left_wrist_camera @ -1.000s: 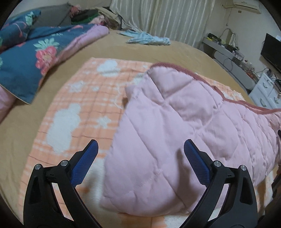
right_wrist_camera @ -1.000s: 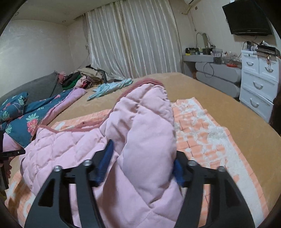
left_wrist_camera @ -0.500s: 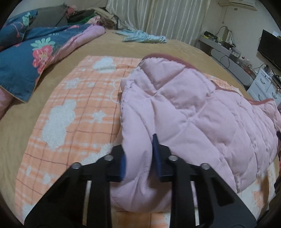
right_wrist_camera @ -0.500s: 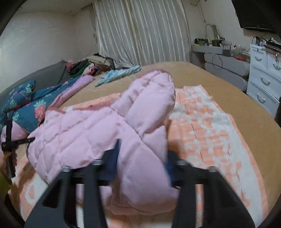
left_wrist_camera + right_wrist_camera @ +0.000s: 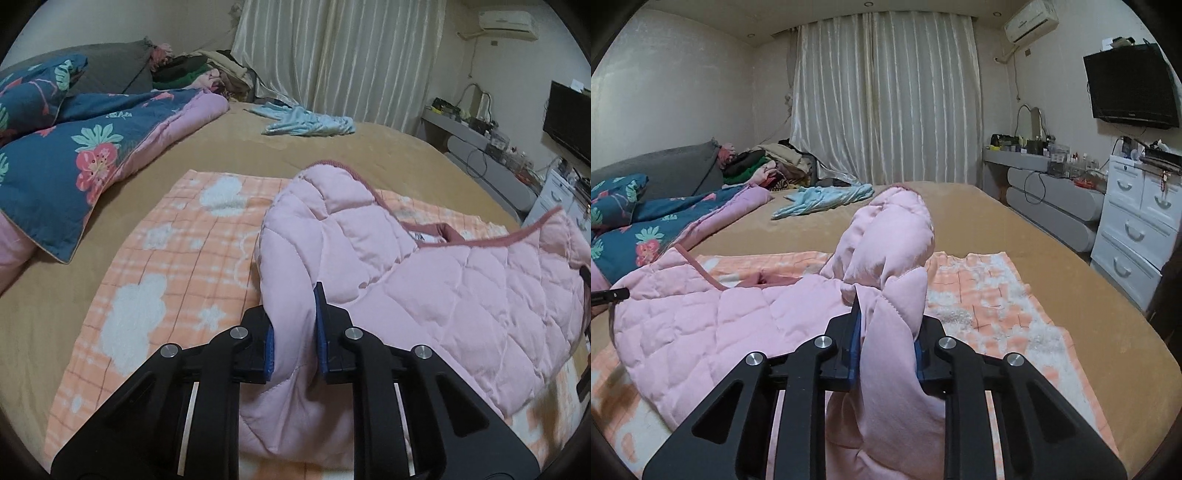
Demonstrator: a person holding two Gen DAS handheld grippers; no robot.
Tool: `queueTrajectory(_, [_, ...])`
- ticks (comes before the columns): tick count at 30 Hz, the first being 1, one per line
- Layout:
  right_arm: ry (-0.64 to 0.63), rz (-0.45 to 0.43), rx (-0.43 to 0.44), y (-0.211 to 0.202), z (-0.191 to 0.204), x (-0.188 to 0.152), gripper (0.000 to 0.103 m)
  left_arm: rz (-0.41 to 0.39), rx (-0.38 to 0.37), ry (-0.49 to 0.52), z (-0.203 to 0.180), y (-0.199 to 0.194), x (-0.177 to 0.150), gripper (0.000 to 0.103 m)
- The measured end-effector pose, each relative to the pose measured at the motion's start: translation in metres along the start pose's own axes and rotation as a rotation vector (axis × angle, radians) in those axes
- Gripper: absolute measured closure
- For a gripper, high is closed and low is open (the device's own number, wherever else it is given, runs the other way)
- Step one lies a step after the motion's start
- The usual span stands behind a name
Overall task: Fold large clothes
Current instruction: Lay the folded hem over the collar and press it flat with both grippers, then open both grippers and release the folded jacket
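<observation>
Both tools are pinched onto the pink quilted jacket (image 5: 443,280) right now. The left tool (image 5: 293,332) is closing on a thick fold at the jacket's near edge, blue pads pressing in from both sides, and the right tool (image 5: 886,339) has squeezed nearly shut on a bunched bit at the other end — looks like the sleeve side. The jacket itself lies spread across the orange checked blanket (image 5: 162,266), which sits in the middle of the bed (image 5: 229,147); the part beyond the right tool humps up off the blanket.

My read: this is the grab-and-lift stage of a fold. Next move probably needs both ends raised together and carried over the jacket's middle — evenly, or the puffy fabric slips or folds crooked.
</observation>
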State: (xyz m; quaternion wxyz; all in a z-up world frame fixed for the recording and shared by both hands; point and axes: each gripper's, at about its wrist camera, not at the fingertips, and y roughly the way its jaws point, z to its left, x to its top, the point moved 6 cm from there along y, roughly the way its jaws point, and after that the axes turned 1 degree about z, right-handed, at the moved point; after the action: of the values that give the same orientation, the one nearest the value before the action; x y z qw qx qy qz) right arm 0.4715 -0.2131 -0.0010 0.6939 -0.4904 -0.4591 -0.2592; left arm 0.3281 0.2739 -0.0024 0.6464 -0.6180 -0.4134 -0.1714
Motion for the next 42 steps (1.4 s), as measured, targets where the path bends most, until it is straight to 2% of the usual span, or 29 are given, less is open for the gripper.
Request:
queueTrajectory(4, [-0.011, 0.037, -0.024, 0.029, -0.006, -0.004, 0.083, 0.01, 0.023, -0.016, 0.003, 0.017, 0.002, 0.093])
queueTrajectory(10, [-0.007, 0.157, -0.05, 0.08, -0.013, -0.032, 0.083, 0.042, 0.058, -0.046, 0.012, 0.041, -0.007, 0.093])
queueTrajectory(13, [-0.017, 0.249, -0.079, 0.105, -0.016, -0.055, 0.081, 0.052, 0.069, -0.044, 0.014, 0.05, -0.012, 0.092])
queueTrajectory(21, [-0.037, 0.335, -0.136, 0.121, -0.018, -0.073, 0.07, 0.074, 0.099, -0.047, 0.019, 0.064, -0.022, 0.087])
queueTrajectory(23, [-0.018, 0.349, -0.149, 0.114, -0.023, -0.072, 0.059, 0.072, 0.112, -0.038, 0.019, 0.062, -0.023, 0.083])
queueTrajectory(25, [0.011, 0.355, -0.179, 0.1, -0.029, -0.071, 0.024, 0.091, 0.125, -0.037, 0.021, 0.058, -0.024, 0.076])
queueTrajectory(26, [0.033, 0.354, -0.182, 0.092, -0.031, -0.07, 0.017, 0.101, 0.127, -0.042, 0.021, 0.058, -0.024, 0.072])
queueTrajectory(28, [0.123, 0.344, -0.117, 0.069, -0.036, -0.07, 0.006, 0.112, 0.136, -0.06, 0.026, 0.052, -0.025, 0.056])
queueTrajectory(29, [0.171, 0.341, -0.074, 0.054, -0.036, -0.072, 0.006, 0.111, 0.136, -0.066, 0.028, 0.049, -0.024, 0.052])
queueTrajectory(31, [0.206, 0.323, -0.051, 0.031, -0.035, -0.076, 0.005, 0.103, 0.144, -0.065, 0.03, 0.039, -0.025, 0.042])
queueTrajectory(39, [0.213, 0.225, -0.006, -0.047, -0.009, -0.075, 0.004, 0.085, 0.104, -0.066, 0.024, -0.004, -0.034, 0.01])
queueTrajectory(42, [0.195, 0.203, -0.023, -0.069, -0.004, -0.08, 0.004, 0.107, 0.101, -0.06, 0.021, -0.015, -0.045, 0.009])
